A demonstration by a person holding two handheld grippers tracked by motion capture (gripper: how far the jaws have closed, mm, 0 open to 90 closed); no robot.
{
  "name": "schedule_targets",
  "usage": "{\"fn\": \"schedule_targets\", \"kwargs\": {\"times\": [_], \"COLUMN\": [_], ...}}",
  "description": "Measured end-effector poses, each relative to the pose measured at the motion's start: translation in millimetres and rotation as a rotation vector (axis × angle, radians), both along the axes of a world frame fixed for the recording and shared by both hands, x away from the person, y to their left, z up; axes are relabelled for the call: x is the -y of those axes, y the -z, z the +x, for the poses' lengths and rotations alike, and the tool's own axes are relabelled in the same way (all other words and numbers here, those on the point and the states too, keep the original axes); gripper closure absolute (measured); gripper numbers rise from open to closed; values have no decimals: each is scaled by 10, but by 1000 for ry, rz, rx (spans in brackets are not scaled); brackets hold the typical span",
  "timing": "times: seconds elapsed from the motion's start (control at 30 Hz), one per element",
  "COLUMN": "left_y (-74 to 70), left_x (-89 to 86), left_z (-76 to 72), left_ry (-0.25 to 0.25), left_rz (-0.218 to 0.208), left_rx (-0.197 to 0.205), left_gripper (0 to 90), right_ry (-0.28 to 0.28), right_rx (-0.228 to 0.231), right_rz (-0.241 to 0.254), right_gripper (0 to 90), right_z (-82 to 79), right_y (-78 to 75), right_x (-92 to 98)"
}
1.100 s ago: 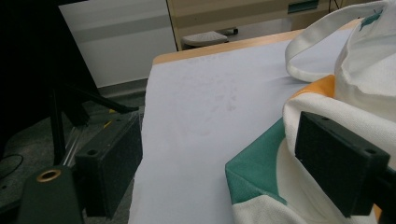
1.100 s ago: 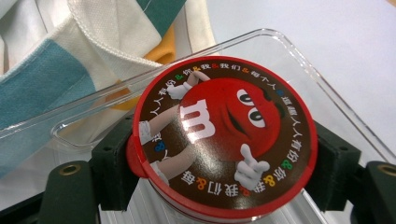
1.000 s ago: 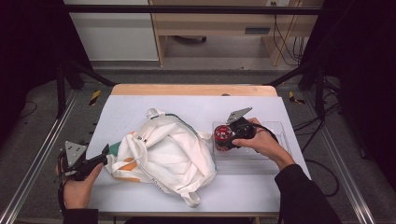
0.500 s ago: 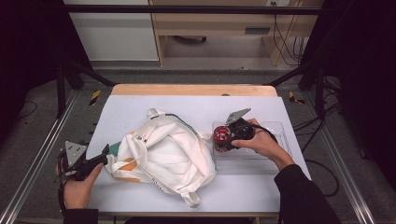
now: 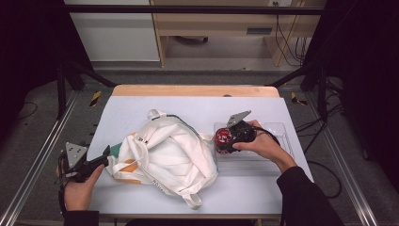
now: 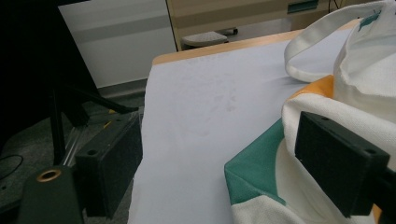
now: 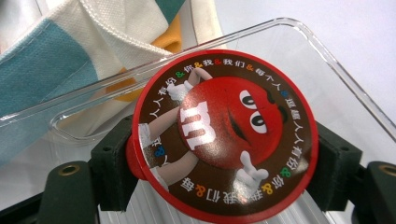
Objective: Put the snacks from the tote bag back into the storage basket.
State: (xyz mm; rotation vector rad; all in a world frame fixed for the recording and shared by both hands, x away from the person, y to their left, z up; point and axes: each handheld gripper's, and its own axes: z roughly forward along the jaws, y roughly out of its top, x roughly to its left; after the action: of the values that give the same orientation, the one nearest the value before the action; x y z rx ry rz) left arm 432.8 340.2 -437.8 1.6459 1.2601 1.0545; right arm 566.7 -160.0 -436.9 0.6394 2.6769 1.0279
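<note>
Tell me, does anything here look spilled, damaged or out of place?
Nothing spilled or damaged. The cloth bag lies crumpled on the table, and the right gripper holds a red candy tub over the clear tray.

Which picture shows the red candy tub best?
The right gripper view: the red candy tub faces the camera, its lid picture clear, gripped between the jaws. The high view shows it small, over the clear tray.

Left tool [image 5: 101,157] open, low at left; right tool [image 5: 221,141] clamped, forearm angled inward.
</note>
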Motion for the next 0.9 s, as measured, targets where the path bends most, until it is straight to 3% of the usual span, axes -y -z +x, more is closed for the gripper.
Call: {"fn": "schedule_targets", "kwargs": {"times": [0.17,0.3,0.33,0.37,0.4,0.5,0.9], "left_y": [0,-2,-3,-3,-3,-2,-4], "left_x": [-1,-7,-8,-7,-8,-12,-10], "left_z": [-2,-3,-4,-5,-5,-4,-7], "left_ry": [-1,-1,-1,-1,-2,-1,-3], "left_rz": [-3,-1,-1,-3,-3,-4,-5], "left_rx": [-1,0,0,0,0,-1,1], "left_gripper": [150,150,150,150,150,150,150], "right_ry": [1,1,6,6,4,4,30], "right_rx": [1,-23,-33,-33,-10,-8,49], "right_rz": [-6,-9,-9,-9,-2,-5,-10], "right_gripper": [246,224,165,165,138,93,76], "right_z": [-5,-4,-7,-7,-14,-33,-174], "right_y": [-1,-6,-16,-16,-43,-74,-303], "right_x": [-1,-5,-12,-12,-7,9,106]}}
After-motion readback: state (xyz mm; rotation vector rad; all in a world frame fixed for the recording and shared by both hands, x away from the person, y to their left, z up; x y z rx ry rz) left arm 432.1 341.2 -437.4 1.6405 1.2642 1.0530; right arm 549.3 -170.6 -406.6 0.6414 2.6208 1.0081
